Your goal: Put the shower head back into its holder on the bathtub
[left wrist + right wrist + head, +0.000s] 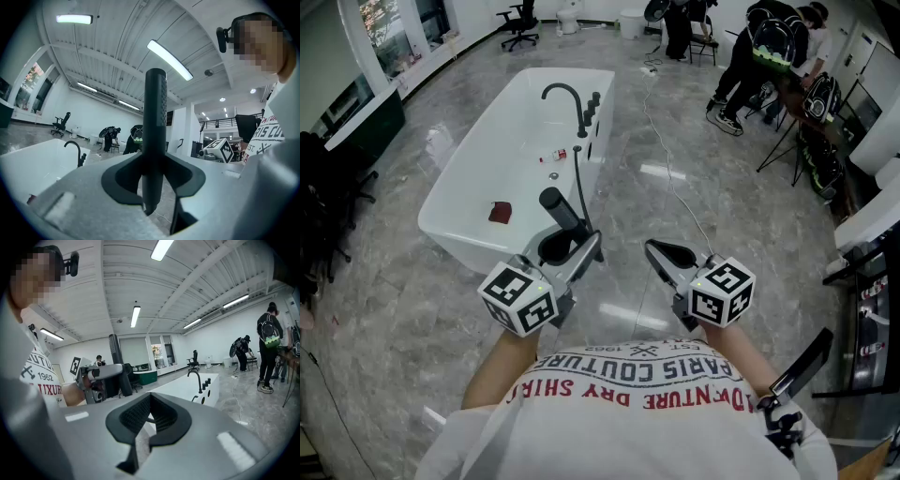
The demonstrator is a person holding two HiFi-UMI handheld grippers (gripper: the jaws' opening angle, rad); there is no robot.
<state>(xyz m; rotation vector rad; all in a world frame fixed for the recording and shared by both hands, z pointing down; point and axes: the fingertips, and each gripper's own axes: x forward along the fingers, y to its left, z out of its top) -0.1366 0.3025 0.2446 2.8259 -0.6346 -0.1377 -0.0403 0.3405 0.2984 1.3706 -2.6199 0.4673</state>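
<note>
Shower head [560, 211] – a black wand – is standing upright in the left gripper [581, 246], just off the near end of the white bathtub [459, 202] and clear of its rim. In the left gripper view the jaws are pressing on the wand's lower part from both sides, and its textured upper end is rising well above them. A dark hose [579, 183] is running from the wand up along the tub's right rim, towards the corner where a curved black faucet [567, 97] and a row of black knobs [592, 106] are sitting.

The right gripper [661, 251] is hovering beside the left one over the grey floor [694, 187], apart from the tub and pointing slightly downward. Its jaws are lying together with nothing between them – the right gripper view is showing only floor and tub beyond the pads.

Inside the tub a small red thing [500, 213] is lying near the near end, and a small red-and-white item [555, 157] is sitting farther up; what either is cannot be told. Beyond the tub's far end an office chair [520, 23] is standing, and people [769, 52] are bending over gear at the room's far right.
</note>
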